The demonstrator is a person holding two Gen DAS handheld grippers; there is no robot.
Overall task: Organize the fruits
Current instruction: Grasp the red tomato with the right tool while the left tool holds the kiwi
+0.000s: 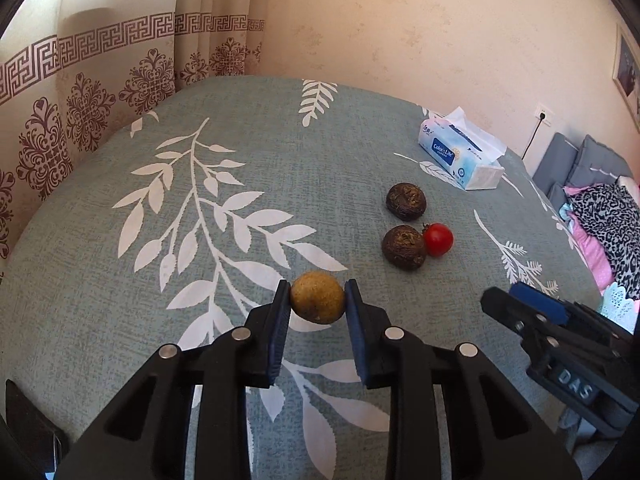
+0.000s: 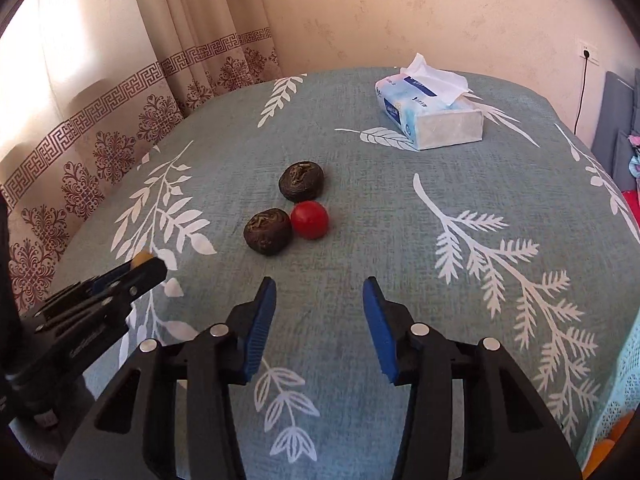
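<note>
My left gripper [image 1: 317, 294] is shut on a round yellow-brown fruit [image 1: 317, 297], pinched between its blue pads just above the tablecloth. Beyond it to the right lie two dark brown wrinkled fruits [image 1: 406, 201] [image 1: 404, 247] and a red tomato [image 1: 438, 239] that touches the nearer brown one. In the right wrist view the same brown fruits [image 2: 301, 181] [image 2: 267, 231] and tomato [image 2: 309, 219] lie ahead of my right gripper [image 2: 320, 292]. It stands open with bare cloth between its pads. The left gripper [image 2: 150, 262] shows at the left there, with the yellow fruit [image 2: 143, 257] peeking out.
A grey-green tablecloth with white leaf prints [image 1: 240, 200] covers the table. A blue and white tissue pack [image 1: 460, 156] lies at the far right. Patterned curtains [image 1: 80, 120] hang behind the table on the left. Grey cushions and clothes [image 1: 600, 208] lie past the right edge.
</note>
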